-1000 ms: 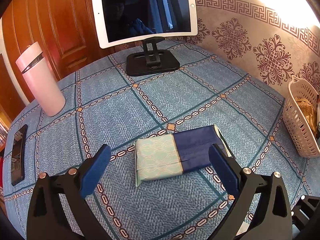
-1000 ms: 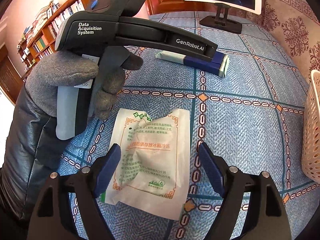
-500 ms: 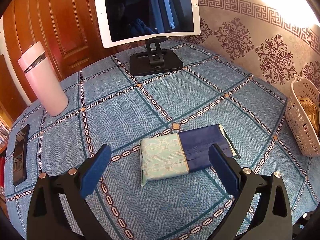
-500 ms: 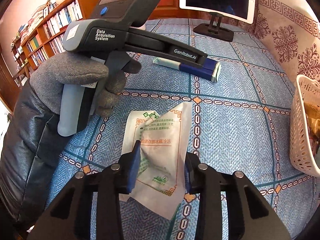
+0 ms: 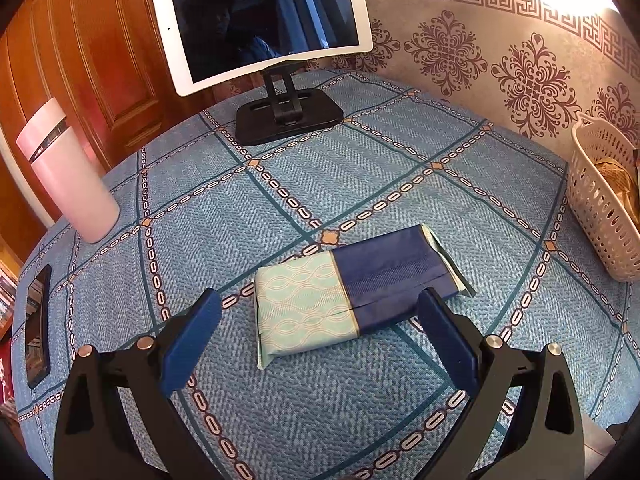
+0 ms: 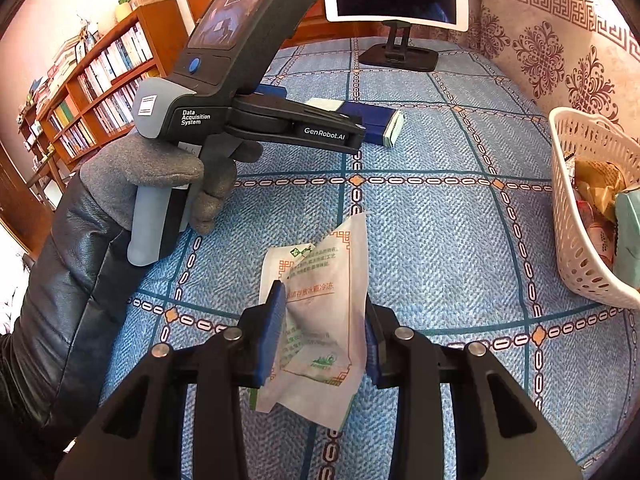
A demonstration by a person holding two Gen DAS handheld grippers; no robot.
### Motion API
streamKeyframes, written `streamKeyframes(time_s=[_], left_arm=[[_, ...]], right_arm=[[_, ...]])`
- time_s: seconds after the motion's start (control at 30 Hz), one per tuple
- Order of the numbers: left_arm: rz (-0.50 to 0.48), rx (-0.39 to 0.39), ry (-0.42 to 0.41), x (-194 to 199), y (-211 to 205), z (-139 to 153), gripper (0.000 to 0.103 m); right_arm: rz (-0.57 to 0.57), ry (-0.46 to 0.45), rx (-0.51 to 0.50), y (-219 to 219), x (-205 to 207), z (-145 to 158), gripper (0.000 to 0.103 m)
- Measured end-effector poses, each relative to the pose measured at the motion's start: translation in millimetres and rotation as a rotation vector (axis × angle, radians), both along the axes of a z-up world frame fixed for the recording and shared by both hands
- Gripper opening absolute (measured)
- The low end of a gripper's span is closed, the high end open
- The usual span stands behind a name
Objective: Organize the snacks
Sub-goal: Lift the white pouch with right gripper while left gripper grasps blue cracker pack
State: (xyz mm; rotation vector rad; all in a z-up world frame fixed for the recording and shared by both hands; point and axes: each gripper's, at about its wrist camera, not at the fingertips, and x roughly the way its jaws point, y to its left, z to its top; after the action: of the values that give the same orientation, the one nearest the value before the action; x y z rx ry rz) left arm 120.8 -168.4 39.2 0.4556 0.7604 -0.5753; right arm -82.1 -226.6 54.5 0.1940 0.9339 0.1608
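The right gripper (image 6: 325, 334) clamped the white packet (image 6: 320, 312) mid-body; it looked light, soft and crinkly. The left gripper (image 5: 320, 336) hung released over the blue pack (image 5: 352, 288).

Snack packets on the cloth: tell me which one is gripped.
The white packet, pinched in the right gripper. The mint-and-navy packet lies free before the open left gripper.

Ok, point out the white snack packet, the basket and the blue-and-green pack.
white snack packet (image 6: 320, 304): right wrist view, printed front between the fingers.
basket (image 6: 576, 248): right wrist view, perforated side wall.
blue-and-green pack (image 5: 384, 272): left wrist view, dark blue top face.
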Motion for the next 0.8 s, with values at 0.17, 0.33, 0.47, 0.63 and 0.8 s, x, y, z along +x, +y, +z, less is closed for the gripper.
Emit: streamKeyframes(time_s=[0.17,0.33,0.47,0.63,0.8], left_arm=[[-0.041,0.023,0.009,-7.3,-4.5,-4.2,0.099],[-0.071,0.121,-0.043,-15.9,-15.3,-10.9,0.099],[-0.090,0.152,-0.057,-12.5,-22.5,-9.2,0.099],[-0.074,0.150,-0.034,3.4,-31.3,-9.2,0.099],[-0.054,0.153,-0.023,15.8,-35.6,-9.3,0.099]], right_arm=[[0.000,-0.005,0.026,-4.9,1.1,-2.8,0.035],[-0.002,-0.010,0.056,-7.3,2.1,-6.1,0.035],[-0.007,-0.007,0.074,-9.7,2.4,-8.3,0.035],[-0.011,-0.006,0.087,-14.1,4.9,-9.7,0.035],[-0.017,-0.006,0.104,-17.2,6.9,-13.3,0.035]])
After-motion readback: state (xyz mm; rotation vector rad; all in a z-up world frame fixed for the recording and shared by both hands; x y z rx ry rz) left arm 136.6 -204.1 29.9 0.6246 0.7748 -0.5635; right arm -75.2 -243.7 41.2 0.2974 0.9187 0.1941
